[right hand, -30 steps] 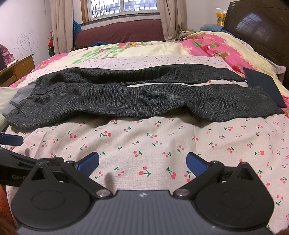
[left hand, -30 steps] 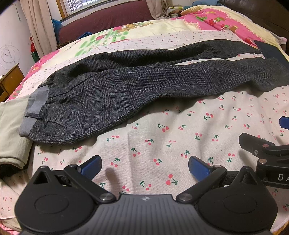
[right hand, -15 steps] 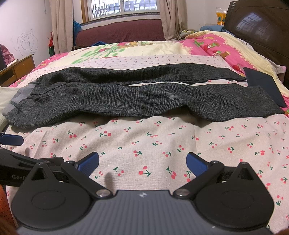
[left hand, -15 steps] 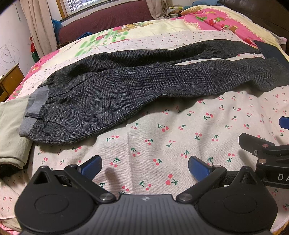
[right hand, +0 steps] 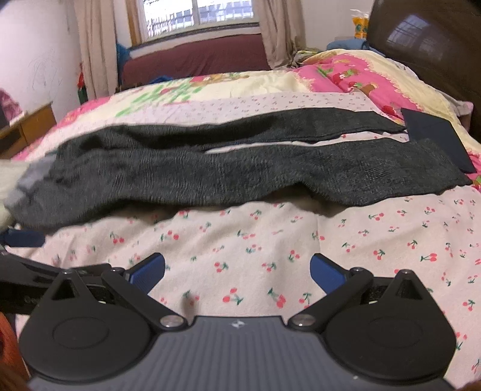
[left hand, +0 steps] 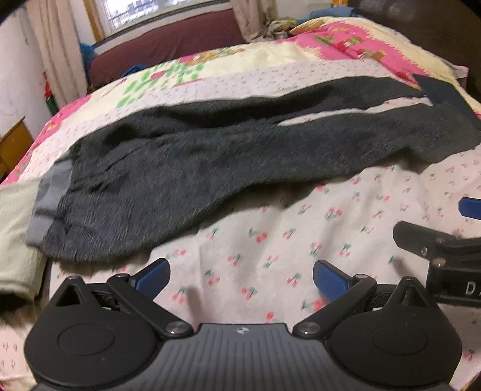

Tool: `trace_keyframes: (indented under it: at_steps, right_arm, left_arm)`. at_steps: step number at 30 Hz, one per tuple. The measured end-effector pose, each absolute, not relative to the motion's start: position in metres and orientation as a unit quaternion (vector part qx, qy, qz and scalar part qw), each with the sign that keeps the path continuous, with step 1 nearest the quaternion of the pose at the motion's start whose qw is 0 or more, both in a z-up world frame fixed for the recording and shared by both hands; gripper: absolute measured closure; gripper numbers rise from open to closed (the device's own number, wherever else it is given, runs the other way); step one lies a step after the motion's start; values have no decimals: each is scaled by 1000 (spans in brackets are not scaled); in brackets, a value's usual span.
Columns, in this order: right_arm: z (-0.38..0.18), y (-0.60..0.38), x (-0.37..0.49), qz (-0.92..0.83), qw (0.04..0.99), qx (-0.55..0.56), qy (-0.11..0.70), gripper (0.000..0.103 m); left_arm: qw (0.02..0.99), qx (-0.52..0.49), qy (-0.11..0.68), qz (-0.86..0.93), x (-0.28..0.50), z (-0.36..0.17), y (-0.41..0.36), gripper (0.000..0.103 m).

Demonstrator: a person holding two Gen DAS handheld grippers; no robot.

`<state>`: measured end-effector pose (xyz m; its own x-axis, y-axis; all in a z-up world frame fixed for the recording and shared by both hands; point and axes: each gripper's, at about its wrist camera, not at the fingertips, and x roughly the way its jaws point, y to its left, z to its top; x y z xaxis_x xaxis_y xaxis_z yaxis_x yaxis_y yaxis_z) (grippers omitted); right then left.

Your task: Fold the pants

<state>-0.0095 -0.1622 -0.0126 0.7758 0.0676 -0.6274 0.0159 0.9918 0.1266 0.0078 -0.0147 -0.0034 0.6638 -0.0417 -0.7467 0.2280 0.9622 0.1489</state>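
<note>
Pants lie across the bed, waistband left, legs right; window behind.

Both wrist cameras sit low over the cherry-print bedsheet, near the bed's front edge, facing the far window. Both views share the dark grey checked pants lying across the bed; each glimpses the other gripper.

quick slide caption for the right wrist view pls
Right gripper, jaws open, hovers over the cherry-print sheet before dark grey pants laid flat and unfolded across the bed.
</note>
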Motion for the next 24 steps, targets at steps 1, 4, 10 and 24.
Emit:
trace_keyframes:
  at_steps: [1, 4, 10, 24]
  right_arm:
    - [-10, -167, -8, 10, 941, 69, 331, 1]
    - [-4, -192, -1, -11, 942, 96, 321, 1]
    - [-5, -275, 14, -110, 928, 173, 311, 1]
    - [-35, -417, 82, -180, 867, 361, 293, 13]
  left_arm:
    - [906, 118, 399, -82, 10, -1, -19, 0]
    - [907, 129, 387, -104, 19, 3, -34, 0]
    - [905, 163, 360, -159, 39, 4, -76, 0]
    - [884, 227, 314, -263, 79, -19, -162, 0]
